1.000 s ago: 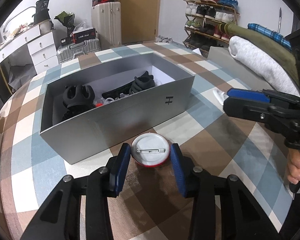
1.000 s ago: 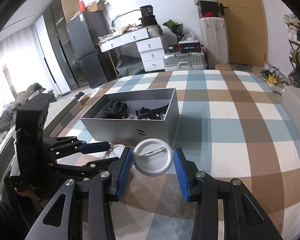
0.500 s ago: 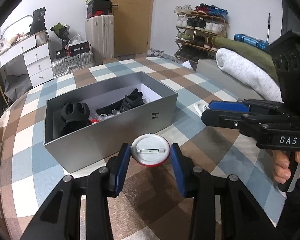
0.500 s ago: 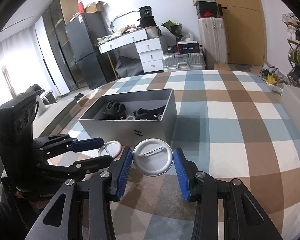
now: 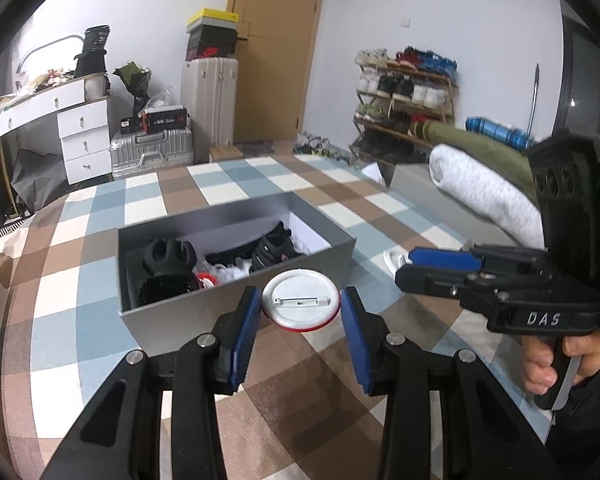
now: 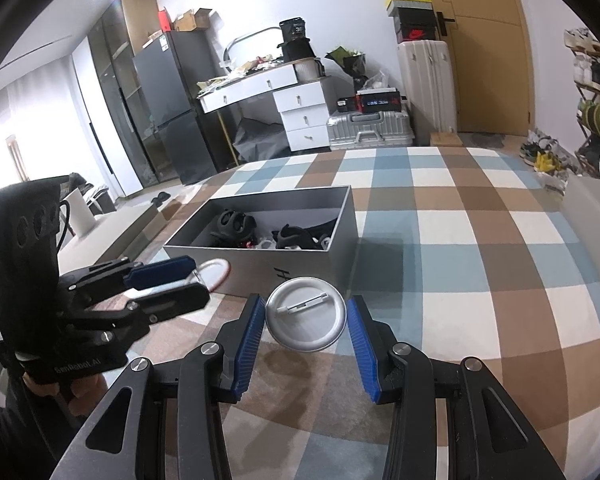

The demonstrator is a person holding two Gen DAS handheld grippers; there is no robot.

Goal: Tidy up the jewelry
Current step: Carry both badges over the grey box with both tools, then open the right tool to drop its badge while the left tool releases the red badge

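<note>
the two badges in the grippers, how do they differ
The left badge has a white back with a red rim showing along its lower edge; the right badge is plain silver-grey all over. The left badge's pin lies level, while the right badge's pin is tilted. Both are round pin-back badges, back side to the camera, each clamped edge to edge between blue pads, near the grey box.

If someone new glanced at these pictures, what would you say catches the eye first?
Probably the two round pin badges, backs up, one clamped in each gripper: a red-rimmed badge in the left gripper and a silver badge in the right gripper. Just beyond them sits an open grey box on the checked cloth, with dark items inside.
</note>
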